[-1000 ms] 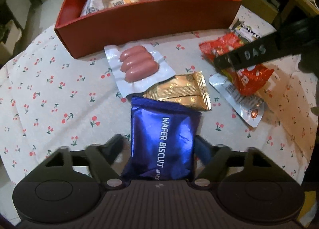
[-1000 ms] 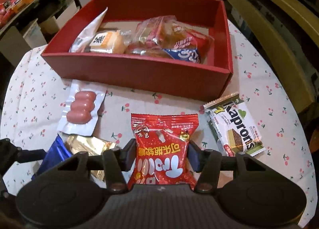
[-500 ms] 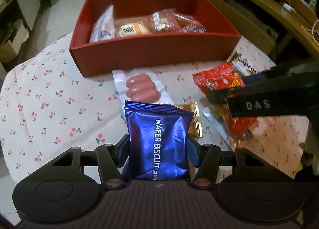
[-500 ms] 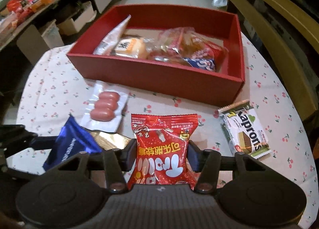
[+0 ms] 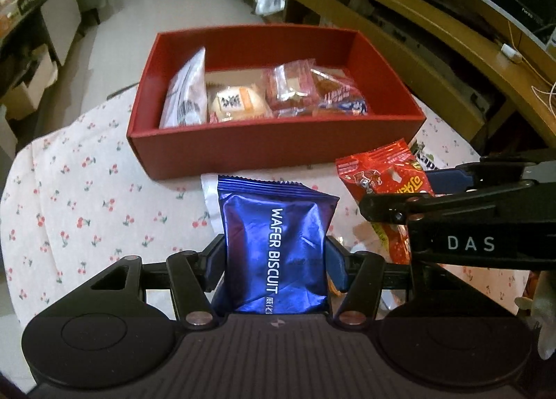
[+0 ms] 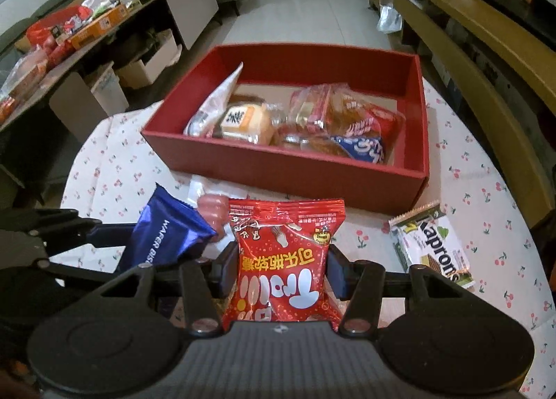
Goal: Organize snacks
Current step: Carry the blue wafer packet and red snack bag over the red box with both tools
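L gripper (image 5: pixel 274 268): clamped on blue wafer biscuit pack (image 5: pixel 276 246); pads press both side edges, pack upright btwn fingers, sealed top edge pointing twd box, held clear above the cloth.
R gripper (image 6: pixel 281 272): clamped on red snack bag (image 6: pixel 283 260); pads pinch its sides, bag upright, crimped top edge fwd, also off the table.
Grippers rel. to each other: side by side, near; in left wrist view the R gripper's black arm crosses the right side w/ the red bag ahead of it; in right wrist view the blue pack shows at lower left, tilted.
Red box (image 6: pixel 278 176): open top, straight ahead of both grippers, beyond the held packs; near wall faces the cams.
Box contents: white pouch (image 6: pixel 217 104) leaning on left wall; round bun w/ orange label (image 6: pixel 246 123) beside it; clear-wrapped pastries (image 6: pixel 344 121) mid-right. All crowd the near half.
Free room in box: bare floor along far wall + far right corner.
Sausage pack (image 6: pixel 210 209): on cloth just before box's near wall, partly hidden behind both held packs.
Green-white wafer pack (image 6: pixel 434 246): flat on cloth, right of R gripper, near box's right corner, apart from it.
Table (image 6: pixel 111 169): cherry-print cloth; rounded edge drops off at left + right; left side of cloth bare.
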A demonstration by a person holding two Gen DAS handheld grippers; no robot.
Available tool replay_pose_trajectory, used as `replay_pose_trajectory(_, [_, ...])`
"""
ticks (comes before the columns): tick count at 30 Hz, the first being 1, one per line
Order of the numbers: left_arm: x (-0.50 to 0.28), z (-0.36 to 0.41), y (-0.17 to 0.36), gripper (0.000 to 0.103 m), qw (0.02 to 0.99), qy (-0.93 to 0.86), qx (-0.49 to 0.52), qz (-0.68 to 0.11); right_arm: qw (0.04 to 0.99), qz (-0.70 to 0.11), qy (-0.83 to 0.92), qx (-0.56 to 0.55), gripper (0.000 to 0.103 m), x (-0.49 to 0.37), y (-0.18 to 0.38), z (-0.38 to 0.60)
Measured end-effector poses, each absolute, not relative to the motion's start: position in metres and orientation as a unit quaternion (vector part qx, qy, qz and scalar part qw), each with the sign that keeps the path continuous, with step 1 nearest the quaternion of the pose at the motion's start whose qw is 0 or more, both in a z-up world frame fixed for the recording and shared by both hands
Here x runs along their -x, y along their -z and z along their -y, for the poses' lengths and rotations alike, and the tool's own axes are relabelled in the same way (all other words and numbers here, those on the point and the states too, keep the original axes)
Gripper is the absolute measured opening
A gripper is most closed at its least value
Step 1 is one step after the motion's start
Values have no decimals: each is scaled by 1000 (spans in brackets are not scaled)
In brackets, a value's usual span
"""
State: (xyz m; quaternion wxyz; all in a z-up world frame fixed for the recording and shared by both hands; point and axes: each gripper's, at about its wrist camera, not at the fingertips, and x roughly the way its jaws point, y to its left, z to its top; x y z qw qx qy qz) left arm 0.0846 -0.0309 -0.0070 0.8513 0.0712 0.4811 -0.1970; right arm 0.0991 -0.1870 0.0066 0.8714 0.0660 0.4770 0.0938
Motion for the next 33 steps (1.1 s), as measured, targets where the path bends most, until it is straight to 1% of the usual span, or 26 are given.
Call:
replay_pose_trajectory(17, [-109,17,-21,65,876,175,-20,-449,891,-436,-71,-101,52,-111,-32,210])
replay_pose_trajectory(33, [-153,40,-43,64,896,167,-6,-411,902,-410,-52,-123,52,-149,-47,215])
